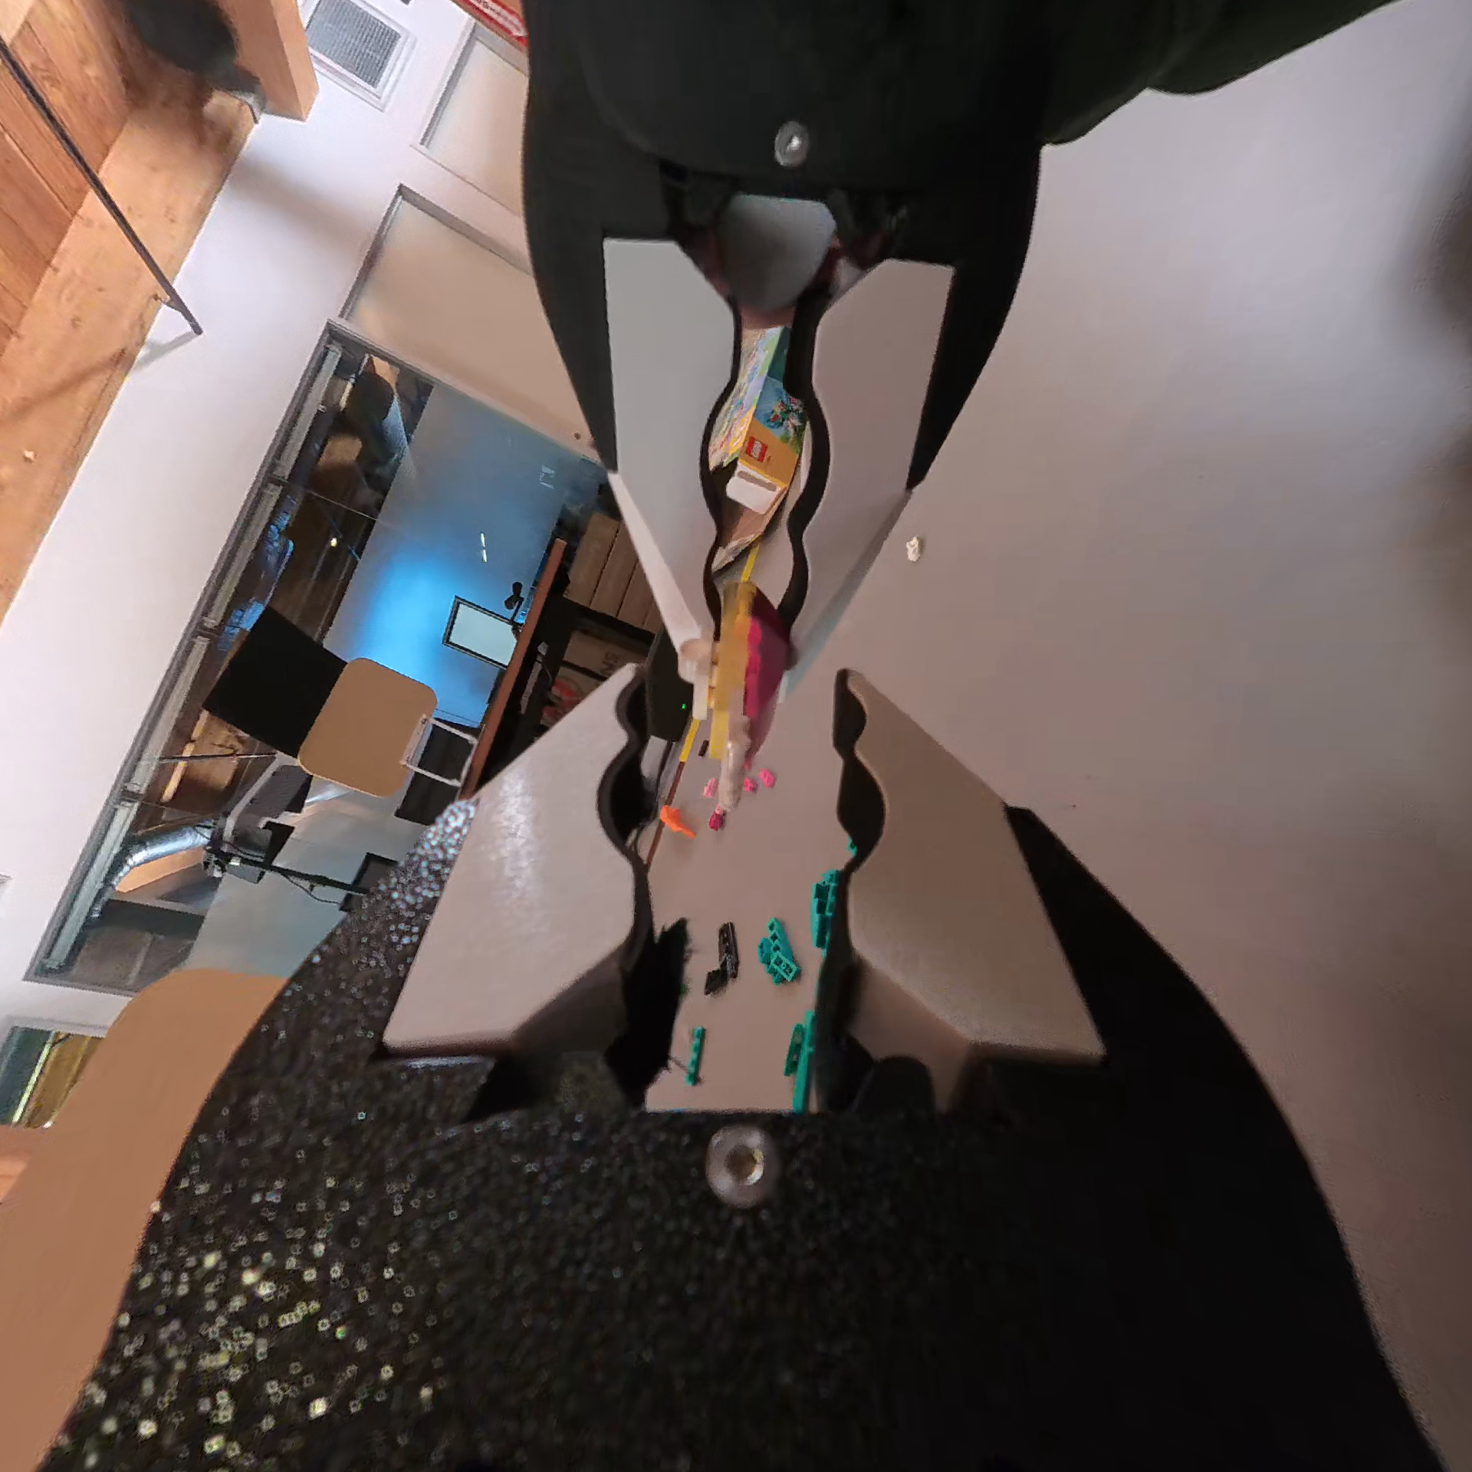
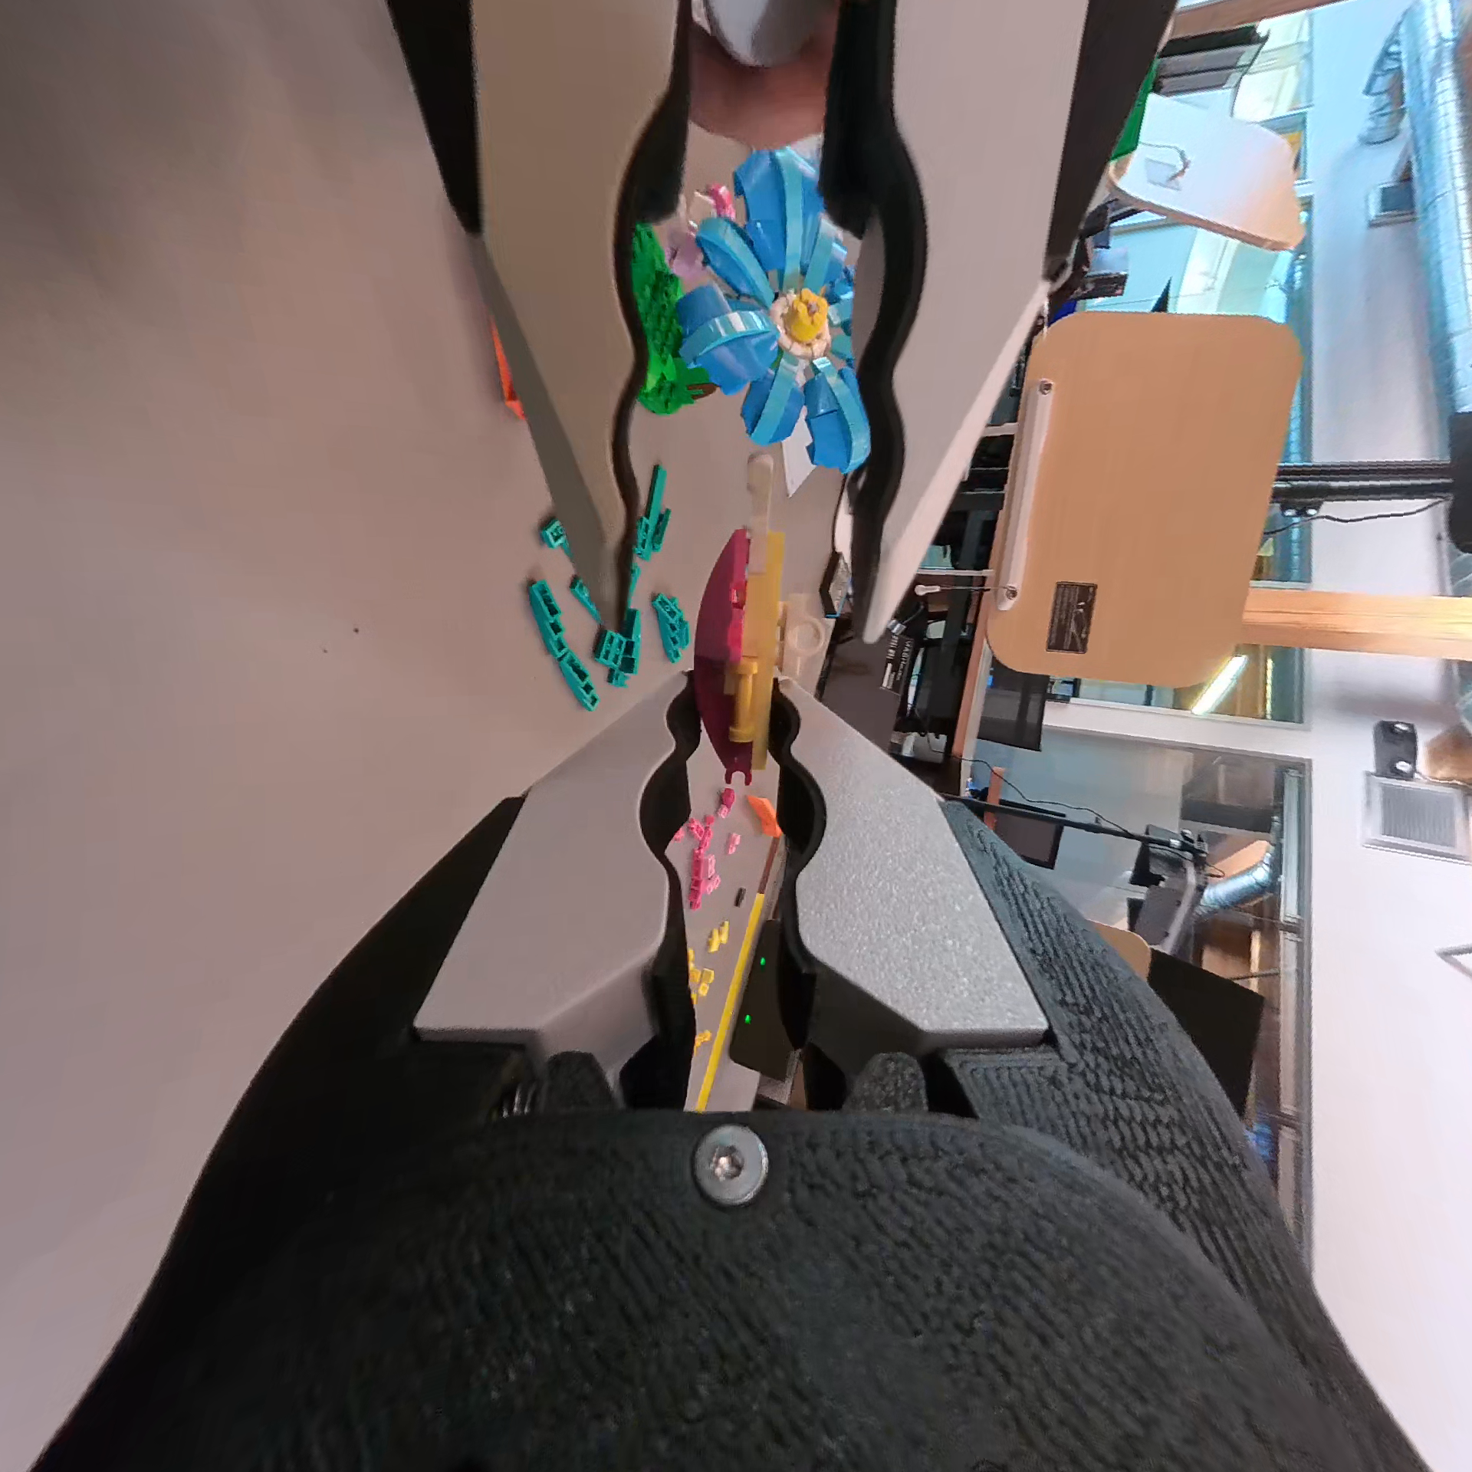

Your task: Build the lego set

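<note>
Right gripper is pinched on a small magenta-and-yellow sub-assembly, held only at its near end, with the cream stem piece sticking out ahead past the tips; left gripper faces it tip to tip with its jaws apart, nothing between them. Risks as I read it: the shallow grip lets the part pivot or pop out if left pushes off-axis, and the cream side connector could snap off. Teal pieces lie on the table just beside the left tips, so a dip would scatter them. Finished blue flower sits beyond, well clear
</note>
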The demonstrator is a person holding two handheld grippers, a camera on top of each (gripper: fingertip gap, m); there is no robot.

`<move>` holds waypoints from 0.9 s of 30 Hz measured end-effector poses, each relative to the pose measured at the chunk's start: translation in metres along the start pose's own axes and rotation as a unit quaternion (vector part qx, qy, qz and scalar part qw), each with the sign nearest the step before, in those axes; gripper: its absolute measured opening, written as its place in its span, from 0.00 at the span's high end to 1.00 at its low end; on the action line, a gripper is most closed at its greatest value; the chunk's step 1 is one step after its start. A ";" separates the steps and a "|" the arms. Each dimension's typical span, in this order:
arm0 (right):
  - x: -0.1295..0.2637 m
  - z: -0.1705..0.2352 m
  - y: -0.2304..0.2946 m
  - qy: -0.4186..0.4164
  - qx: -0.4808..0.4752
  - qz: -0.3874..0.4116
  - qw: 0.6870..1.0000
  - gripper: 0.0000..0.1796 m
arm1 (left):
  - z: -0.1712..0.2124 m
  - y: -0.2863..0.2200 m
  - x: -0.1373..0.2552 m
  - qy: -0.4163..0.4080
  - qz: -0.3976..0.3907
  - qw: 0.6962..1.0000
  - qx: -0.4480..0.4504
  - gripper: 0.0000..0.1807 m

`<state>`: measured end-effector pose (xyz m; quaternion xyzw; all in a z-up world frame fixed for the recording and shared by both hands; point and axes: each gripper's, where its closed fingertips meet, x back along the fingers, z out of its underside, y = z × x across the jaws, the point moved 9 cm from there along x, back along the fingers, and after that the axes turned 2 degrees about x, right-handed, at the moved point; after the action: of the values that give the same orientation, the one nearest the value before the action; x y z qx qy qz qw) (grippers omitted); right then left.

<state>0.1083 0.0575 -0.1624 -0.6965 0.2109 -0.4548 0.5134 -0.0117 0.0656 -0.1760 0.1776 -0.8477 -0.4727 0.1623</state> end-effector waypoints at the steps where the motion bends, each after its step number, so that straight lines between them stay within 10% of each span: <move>1: 0.000 0.000 0.000 0.000 -0.001 -0.003 1.000 0.92 | -0.001 -0.001 -0.001 -0.001 0.000 1.000 -0.004 0.78; 27: -0.003 -0.005 -0.006 0.002 -0.042 0.004 0.999 0.90 | -0.002 0.000 0.002 0.024 -0.031 0.999 0.004 0.87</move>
<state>0.1016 0.0589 -0.1581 -0.7160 0.2336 -0.4446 0.4849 -0.0121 0.0633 -0.1746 0.2161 -0.8392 -0.4702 0.1670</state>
